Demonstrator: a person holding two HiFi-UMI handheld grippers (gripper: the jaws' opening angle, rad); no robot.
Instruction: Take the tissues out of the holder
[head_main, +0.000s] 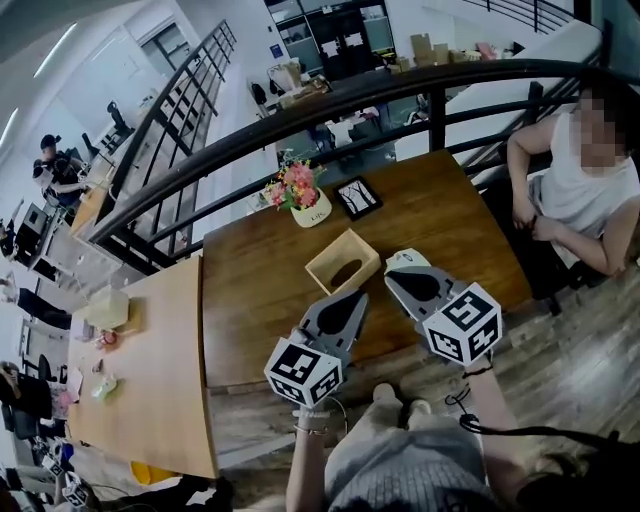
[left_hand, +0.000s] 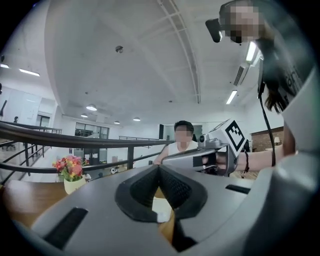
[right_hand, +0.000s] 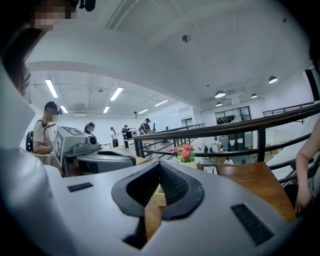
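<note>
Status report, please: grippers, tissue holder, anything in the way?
Left hand-held gripper shut, right hand-held gripper shut. Tissue holder on the table, close ahead of both. White piece beside it, perhaps a tissue. Flower pot behind, not in the way.

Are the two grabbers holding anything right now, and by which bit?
Nothing is held. The left gripper and the right gripper both have jaws shut together with nothing between them. The wooden holder is not gripped.

Left gripper (left_hand: 159, 167) at center, jaws together, nothing clamped that shows, right gripper (left_hand: 172, 158) at 3 o'clock just beyond, flowers (left_hand: 70, 167) on table (left_hand: 25, 200) at 9 o'clock, seated person (left_hand: 184, 137) behind railing (left_hand: 75, 141) at 12 o'clock.
</note>
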